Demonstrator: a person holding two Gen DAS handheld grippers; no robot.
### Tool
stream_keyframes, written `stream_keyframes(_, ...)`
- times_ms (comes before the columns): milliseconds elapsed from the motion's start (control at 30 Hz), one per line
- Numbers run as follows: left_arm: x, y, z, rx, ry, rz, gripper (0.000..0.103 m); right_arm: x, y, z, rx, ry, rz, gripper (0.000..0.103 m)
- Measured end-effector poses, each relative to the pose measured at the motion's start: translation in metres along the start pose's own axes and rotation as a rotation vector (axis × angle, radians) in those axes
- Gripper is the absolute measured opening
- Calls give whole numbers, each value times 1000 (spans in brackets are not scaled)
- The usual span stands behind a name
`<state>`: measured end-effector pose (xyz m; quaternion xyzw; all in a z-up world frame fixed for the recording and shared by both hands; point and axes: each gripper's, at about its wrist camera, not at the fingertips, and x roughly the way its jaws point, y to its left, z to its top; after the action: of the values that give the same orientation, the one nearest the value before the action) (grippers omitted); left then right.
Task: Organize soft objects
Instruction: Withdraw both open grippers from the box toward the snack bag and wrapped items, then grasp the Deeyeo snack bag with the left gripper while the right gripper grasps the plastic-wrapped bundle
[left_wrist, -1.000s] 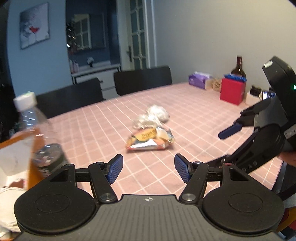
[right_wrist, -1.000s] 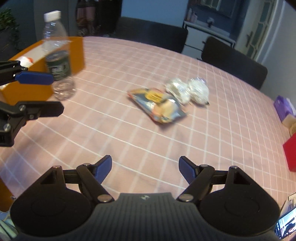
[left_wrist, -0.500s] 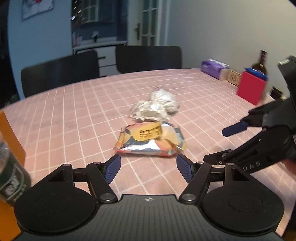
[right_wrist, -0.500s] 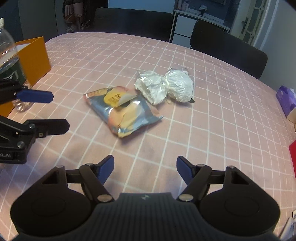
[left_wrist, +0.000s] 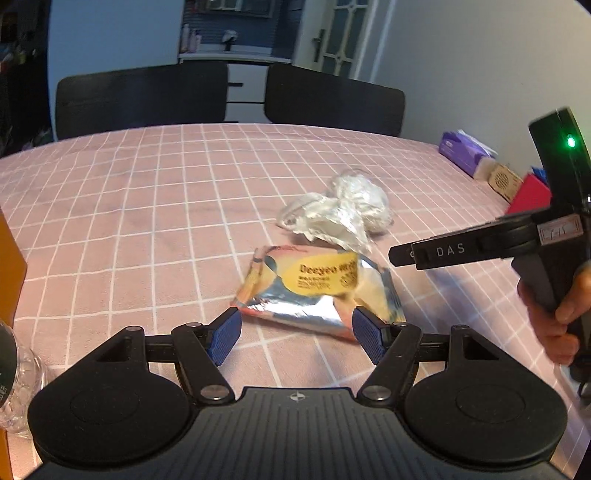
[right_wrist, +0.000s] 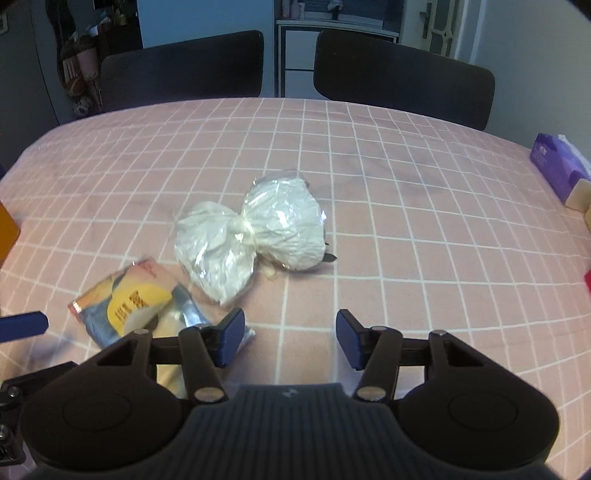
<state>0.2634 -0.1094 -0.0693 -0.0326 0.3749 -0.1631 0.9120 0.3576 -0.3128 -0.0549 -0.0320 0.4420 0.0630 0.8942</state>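
Tablecloth of pink with a white grid covers the table, and the two soft things lie near its middle. The foil snack packet, silver with a yellow label, lies flat just ahead of the left gripper; its near edge sits between the blue pads, which stand wide apart and do not press on it. Just beyond the packet, touching its far corner, lies the white plastic-wrapped bundle, tied in the middle so that it forms two lumps.

From the right wrist the same bundle lies ahead of the right gripper, whose jaws are closing with only bare cloth between them. The packet lies to the left of that gripper, partly under its left finger. One blue pad of the left gripper shows at the left edge.

In the left wrist view a person's hand grips the handle of the right gripper, whose black finger reaches over the table beside the bundle. An orange box and a clear bottle stand at the left edge. Two dark chairs stand behind the table, and a purple tissue pack sits at its right side
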Motion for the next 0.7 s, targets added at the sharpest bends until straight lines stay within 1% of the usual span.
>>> stream_keyframes(67,4,4,3,-42,15,-1,81,4,3,1,5,5,17,55)
stream_keyframes(100,5,6,4,-64,21,-9,81,8,6,1,1,14,26,52)
stream_keyframes(133,8,7,5,-77,26,-15,81,10,8,0,-5,19,30,47)
stream_keyframes(200,10,8,5,-93,29,-23,81,13,12,-4,-17,33,48,43)
stream_keyframes(333,17,13,9,-158,44,-23,81,11,16,-10,-12,56,97,43)
stream_keyframes(433,20,14,12,-174,33,1,85,10,24,-18,-37,83,123,42)
stream_keyframes(533,26,18,15,-220,41,9,86,5,35,-25,-81,77,136,42)
stream_keyframes(600,31,20,16,-255,49,18,86,4,39,-27,-82,82,161,42)
stream_keyframes(700,39,20,16,-272,68,31,86,2,48,-29,-105,81,178,42)
